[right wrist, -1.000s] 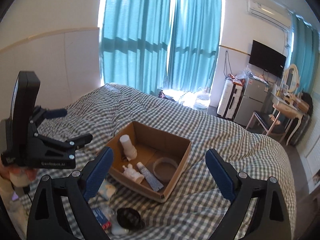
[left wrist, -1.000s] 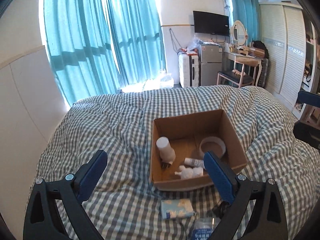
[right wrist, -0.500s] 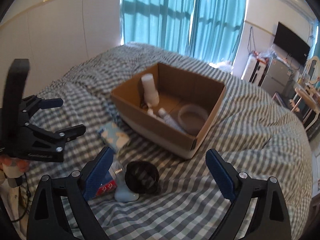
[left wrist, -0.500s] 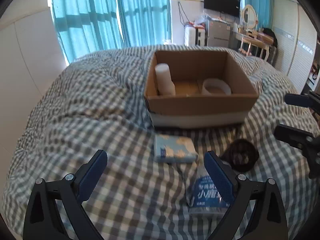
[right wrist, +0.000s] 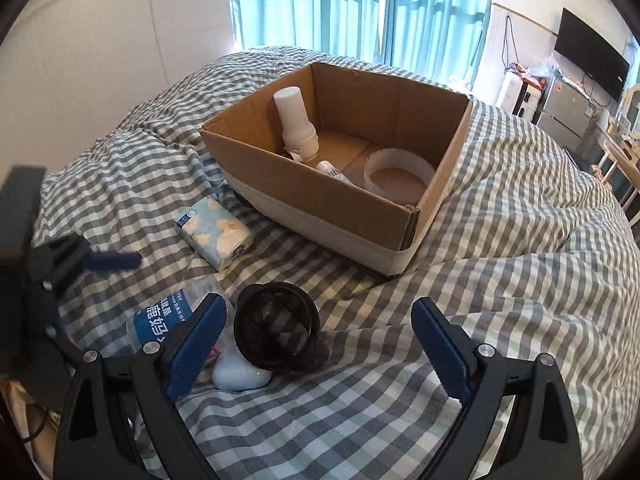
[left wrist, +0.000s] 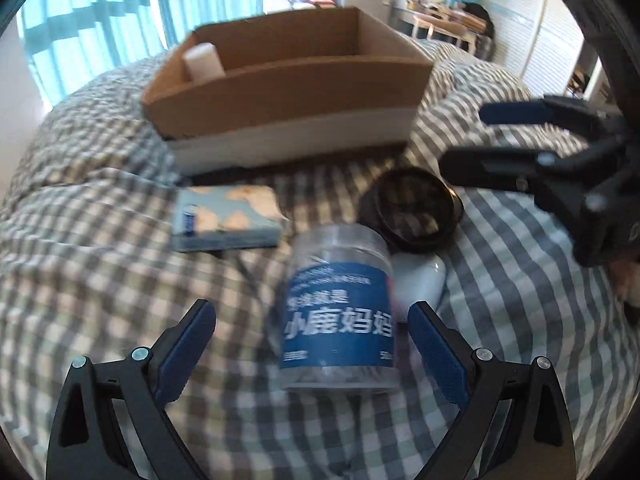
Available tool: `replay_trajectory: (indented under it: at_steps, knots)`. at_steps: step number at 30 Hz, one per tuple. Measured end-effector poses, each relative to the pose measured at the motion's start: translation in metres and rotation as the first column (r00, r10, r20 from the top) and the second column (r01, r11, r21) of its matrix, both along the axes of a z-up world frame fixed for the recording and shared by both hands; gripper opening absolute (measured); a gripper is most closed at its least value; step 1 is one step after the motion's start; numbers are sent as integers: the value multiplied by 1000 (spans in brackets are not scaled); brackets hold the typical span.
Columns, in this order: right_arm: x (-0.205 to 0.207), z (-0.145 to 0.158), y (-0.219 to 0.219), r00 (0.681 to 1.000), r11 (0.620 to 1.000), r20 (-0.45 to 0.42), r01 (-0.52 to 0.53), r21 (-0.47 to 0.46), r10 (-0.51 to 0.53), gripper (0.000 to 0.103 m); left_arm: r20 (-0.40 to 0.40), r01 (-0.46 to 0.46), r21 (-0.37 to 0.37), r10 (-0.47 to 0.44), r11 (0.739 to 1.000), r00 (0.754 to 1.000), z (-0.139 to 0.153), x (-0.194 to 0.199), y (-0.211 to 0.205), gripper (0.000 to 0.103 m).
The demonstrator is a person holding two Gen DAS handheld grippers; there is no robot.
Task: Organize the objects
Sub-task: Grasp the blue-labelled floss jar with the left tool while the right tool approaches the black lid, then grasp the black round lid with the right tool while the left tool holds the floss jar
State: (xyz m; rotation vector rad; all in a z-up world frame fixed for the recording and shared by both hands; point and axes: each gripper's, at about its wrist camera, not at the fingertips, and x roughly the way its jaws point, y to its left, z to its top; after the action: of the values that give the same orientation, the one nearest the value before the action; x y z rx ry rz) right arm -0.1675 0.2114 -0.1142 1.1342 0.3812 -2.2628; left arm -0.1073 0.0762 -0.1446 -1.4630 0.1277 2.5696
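Dropped low and close over the checked bed (right wrist: pixel 500 248) since a second ago, from a high look down into the cardboard box (right wrist: pixel 340 204) to a near look at the loose items in front of it. Probably signals the first pick. Left gripper (left wrist: pixel 312 344) spread wide, nothing held, straddling the clear jar with blue label (left wrist: pixel 340 312), which lies on its side on the bed; contact hard to judge through the motion blur. Right gripper (right wrist: pixel 318 344) likewise wide apart and empty, poised above the black round lid (right wrist: pixel 276 330) and a pale blue object (right wrist: pixel 240 376) just beside it. Tissue pack (right wrist: pixel 214 234) untouched near the box. White bottle (right wrist: pixel 294 120) already inside.
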Motion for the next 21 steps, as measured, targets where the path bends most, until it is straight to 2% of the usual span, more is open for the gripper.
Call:
replay_trajectory:
  at_steps: [1,3,4,8,12,21]
  knots:
    - [0,0,-1,1000,1000,0,-2,2,2,94,10,9,0,-9,1000,1000,-4,-1,2,96]
    - [1,-1,-2,1000,1000,4,-11,11,11,94,44,24,12,-25,1000,999,-12,-2,3,70]
    - [2,-2,-4,1000,1000,6,-16,15,16,94,73,39,37,-41,999,996,-16,-3,4,63]
    - [3,-6,-10,999,998,17,-40,43,40,94,51,41,4,-41,999,998,-13,4,9,63]
    - [7,-13,-19,997,993,21,-73,92,71,94,28,-3,-32,4,999,1000,1,11,1,63]
    - [13,-37,-52,986,953,48,-168,251,161,94,6,-61,-6,61,998,998,16,17,-22,63]
